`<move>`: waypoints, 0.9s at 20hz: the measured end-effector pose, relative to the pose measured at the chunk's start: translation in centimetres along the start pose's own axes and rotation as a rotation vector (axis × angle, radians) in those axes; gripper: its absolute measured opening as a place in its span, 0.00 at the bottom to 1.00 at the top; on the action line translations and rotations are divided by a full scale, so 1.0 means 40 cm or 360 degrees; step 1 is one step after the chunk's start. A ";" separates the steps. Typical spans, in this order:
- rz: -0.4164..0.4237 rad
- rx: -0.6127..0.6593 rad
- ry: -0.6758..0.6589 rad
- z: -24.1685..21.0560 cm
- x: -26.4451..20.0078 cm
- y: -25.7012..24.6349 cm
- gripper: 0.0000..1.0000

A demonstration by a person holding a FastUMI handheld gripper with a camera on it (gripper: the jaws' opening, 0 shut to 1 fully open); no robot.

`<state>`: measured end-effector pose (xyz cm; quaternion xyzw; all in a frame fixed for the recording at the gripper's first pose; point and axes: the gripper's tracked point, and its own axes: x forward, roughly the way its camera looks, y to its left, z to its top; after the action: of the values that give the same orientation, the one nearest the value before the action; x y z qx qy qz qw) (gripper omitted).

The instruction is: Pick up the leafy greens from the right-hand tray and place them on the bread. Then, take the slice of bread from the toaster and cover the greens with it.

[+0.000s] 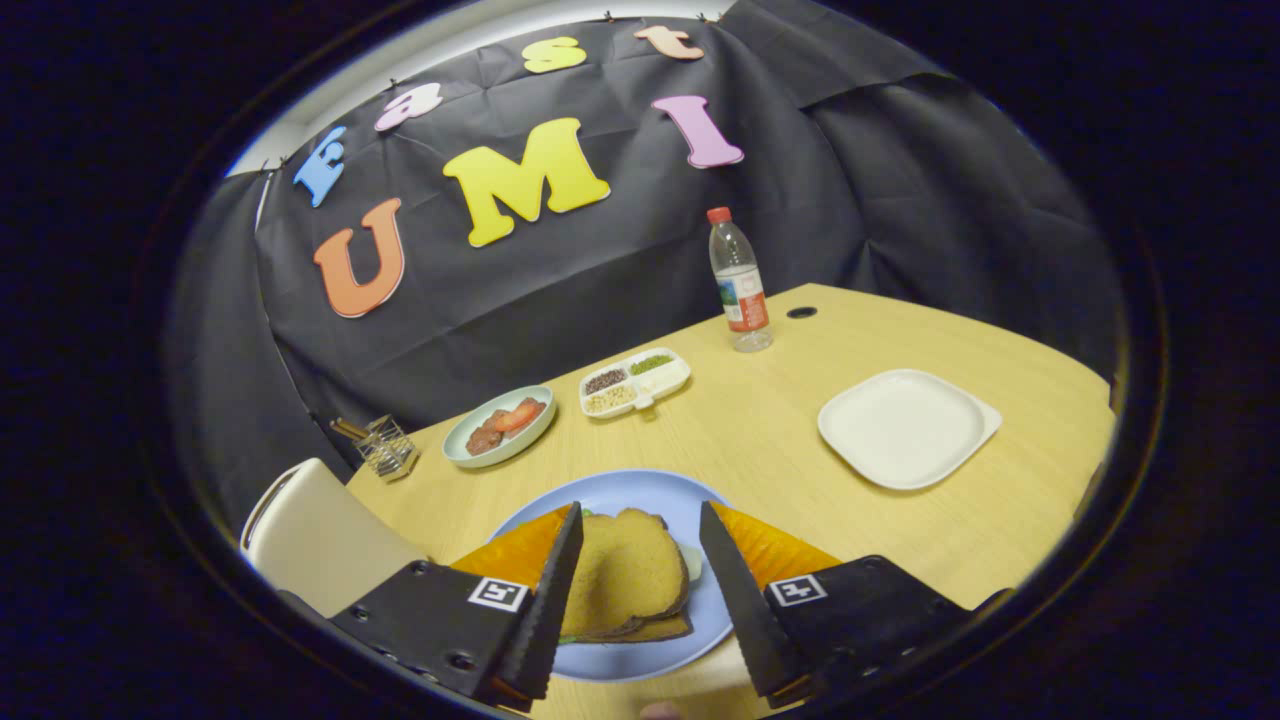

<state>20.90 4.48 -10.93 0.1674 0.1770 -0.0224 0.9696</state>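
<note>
Bread stacked on the blue plate, fingers spread around it

Fingers [560,590] of the gripper [640,525] stand apart at the bottom centre of the frame, one on each side of the sandwich, and neither visibly presses on it. Between them lies the top slice of bread [625,570], brown and slightly askew over a lower slice [655,630] whose crust shows beneath it. A thin edge of leafy greens [572,637] peeks out under the stack near the left finger, and a pale bit shows at the stack's right side; what it is cannot be told. All of this sits on a round blue plate [640,492] on the wooden table [760,430].

Beyond the plate, toward the middle of the frame, a small pale green dish [456,440] holds red and brown pieces. Just right of it is a white divided tray [680,378] with dark, green and light fillings in separate compartments. A clear water bottle [738,282] with a red cap stands upright further back. At the right side of the frame an empty white square plate [908,428] lies well apart from the rest. At the lower left a white toaster [315,540] sits at the table's edge, with a small wire rack [385,447] just behind it.
</note>
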 end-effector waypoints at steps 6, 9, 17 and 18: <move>-0.0028 -0.0238 -0.0356 0.149 -0.167 0.034 0.83; -0.0045 -0.0368 -0.0489 0.210 -0.272 0.045 0.90; 0.0090 -0.0397 -0.0512 0.129 -0.479 0.076 0.94; 0.0106 -0.0427 -0.0515 0.117 -0.499 0.084 0.94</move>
<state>4.14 5.78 1.27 0.0367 0.0148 0.0069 0.9992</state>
